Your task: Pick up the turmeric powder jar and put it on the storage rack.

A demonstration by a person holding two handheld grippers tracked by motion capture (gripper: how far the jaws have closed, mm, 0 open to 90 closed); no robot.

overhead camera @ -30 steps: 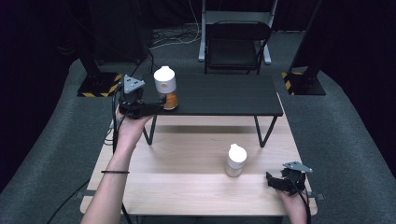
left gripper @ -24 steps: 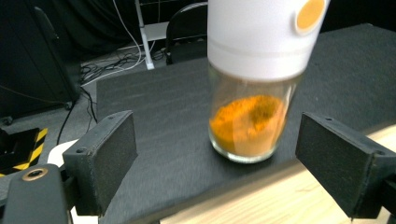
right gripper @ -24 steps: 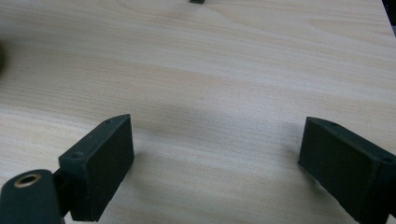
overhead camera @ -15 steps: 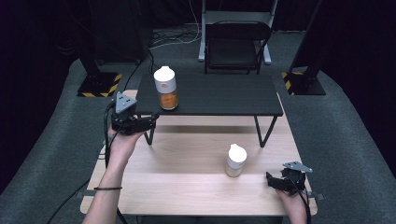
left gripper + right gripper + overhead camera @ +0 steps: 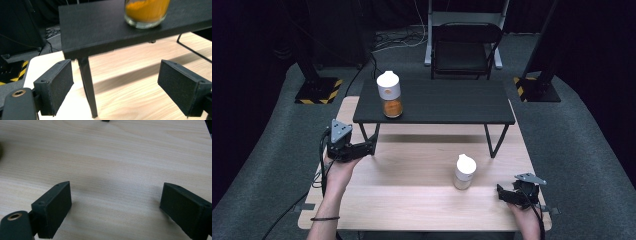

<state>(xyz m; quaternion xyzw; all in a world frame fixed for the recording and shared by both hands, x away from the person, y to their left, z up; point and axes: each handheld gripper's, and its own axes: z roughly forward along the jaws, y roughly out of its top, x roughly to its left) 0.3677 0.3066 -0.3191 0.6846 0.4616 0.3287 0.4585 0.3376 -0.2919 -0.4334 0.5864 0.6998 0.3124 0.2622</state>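
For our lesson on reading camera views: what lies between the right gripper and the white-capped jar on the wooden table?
Nothing but bare wood: in the high view, the right gripper sits apart from the white-capped jar, with plain wooden table between them.

The jar (image 5: 389, 93) stands on the raised shelf (image 5: 447, 102), ahead and right of the left gripper (image 5: 364, 148). The bottle (image 5: 465, 171) stands on the table (image 5: 412, 200), just left of the right gripper (image 5: 502, 191).

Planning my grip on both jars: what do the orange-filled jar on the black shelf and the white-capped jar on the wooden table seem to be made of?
The orange-filled jar looks like clear glass: a thick, glossy transparent base in the left gripper view. Its white cap is probably matte plastic. The pale jar on the table has a similar white cap; its body looks translucent, but glass or plastic cannot be told.
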